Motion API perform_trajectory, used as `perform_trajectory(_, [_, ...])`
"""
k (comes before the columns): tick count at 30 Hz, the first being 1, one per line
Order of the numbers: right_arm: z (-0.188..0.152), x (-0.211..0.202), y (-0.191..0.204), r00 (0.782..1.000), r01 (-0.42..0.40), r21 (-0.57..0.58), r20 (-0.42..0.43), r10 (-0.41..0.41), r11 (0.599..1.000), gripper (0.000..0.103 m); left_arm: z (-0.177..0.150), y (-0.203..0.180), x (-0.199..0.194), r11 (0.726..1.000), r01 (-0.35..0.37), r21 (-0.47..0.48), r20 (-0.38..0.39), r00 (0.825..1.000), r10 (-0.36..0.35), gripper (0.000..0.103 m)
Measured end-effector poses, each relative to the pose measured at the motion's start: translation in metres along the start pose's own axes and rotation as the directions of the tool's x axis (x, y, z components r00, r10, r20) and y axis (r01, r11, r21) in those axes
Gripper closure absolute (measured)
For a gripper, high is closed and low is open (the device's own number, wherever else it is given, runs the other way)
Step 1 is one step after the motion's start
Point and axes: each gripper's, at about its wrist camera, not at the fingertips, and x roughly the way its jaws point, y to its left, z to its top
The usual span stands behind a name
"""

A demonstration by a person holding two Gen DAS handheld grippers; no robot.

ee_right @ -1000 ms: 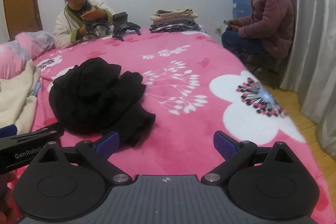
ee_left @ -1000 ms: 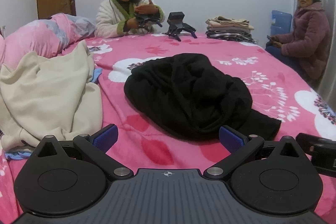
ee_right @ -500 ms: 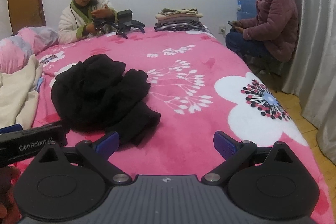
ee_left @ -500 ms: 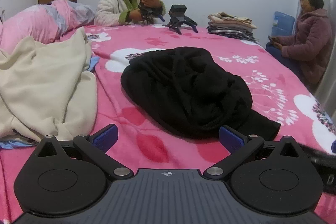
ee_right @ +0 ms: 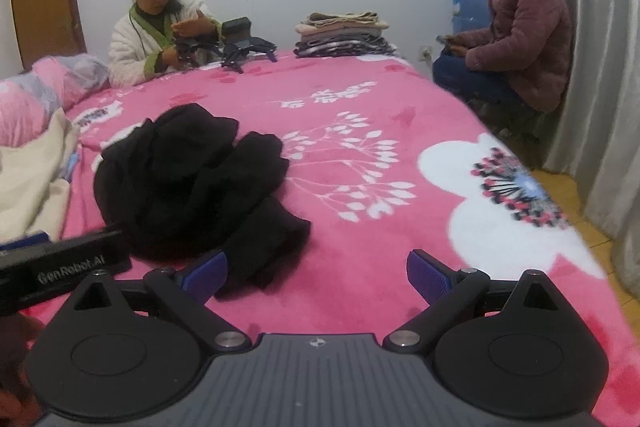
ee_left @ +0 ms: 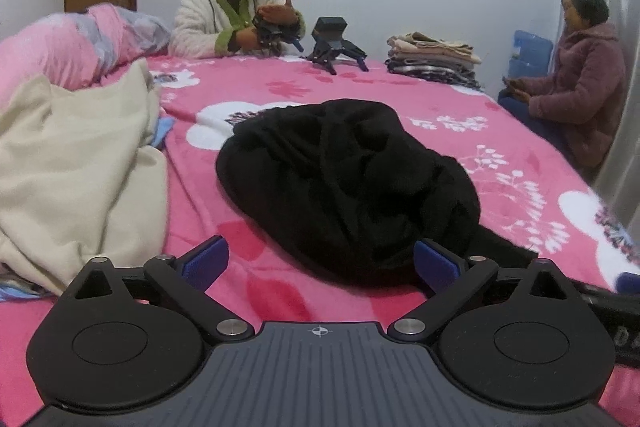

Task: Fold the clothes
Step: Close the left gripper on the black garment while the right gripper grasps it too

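I had both tongs low over the bed [ee_left: 360, 83], level and pointing across the pink floral blanket. My left tongs [ee_left: 320, 263] were spread wide, blue pads apart with nothing between them, aimed straight at the black garment [ee_left: 344, 183], which lay crumpled in a heap on the blanket just ahead of the fingertips. Its near edge sat close to my right-side pad but I could not tell if it touched. My right tongs [ee_right: 316, 269] were spread wide too, empty, hovering beside the left pair; from that camera the black garment [ee_right: 192, 179] sat forward and to the left, one dark flap trailing down just in front of the left pad. The left unit's black body showed at that view's left edge. A cream garment [ee_left: 76, 171] lay rumpled to the left of the black one, apart from it. At the far end of the bed stood a stack of folded clothes [ee_left: 432, 61] and a spare gripper unit [ee_left: 334, 45] resting on the blanket. One person [ee_left: 236, 11] sat there handling another device; a second person [ee_left: 576, 75] sat at the right side.
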Motion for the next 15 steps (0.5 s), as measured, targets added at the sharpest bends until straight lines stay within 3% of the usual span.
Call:
perform_trajectory(7, [0.018,0.028,0.001,0.998,-0.027,0.022,0.049,0.025,0.999,0.004,0.009,0.0,0.017,0.999,0.037,0.025,0.047,0.998,-0.038,0.009])
perform_trajectory(11, [0.024,0.046,0.0,0.996,-0.082,0.035,0.027,0.081,0.996,0.004,0.013,0.008,0.035,0.994,0.108,-0.014,0.042,0.993,-0.107,0.035])
perform_trajectory(15, [0.024,0.06,0.005,0.994,-0.105,0.021,-0.007,0.105,0.994,0.005,0.014,0.015,0.053,0.992,0.117,-0.043,0.018,0.993,-0.116,0.043])
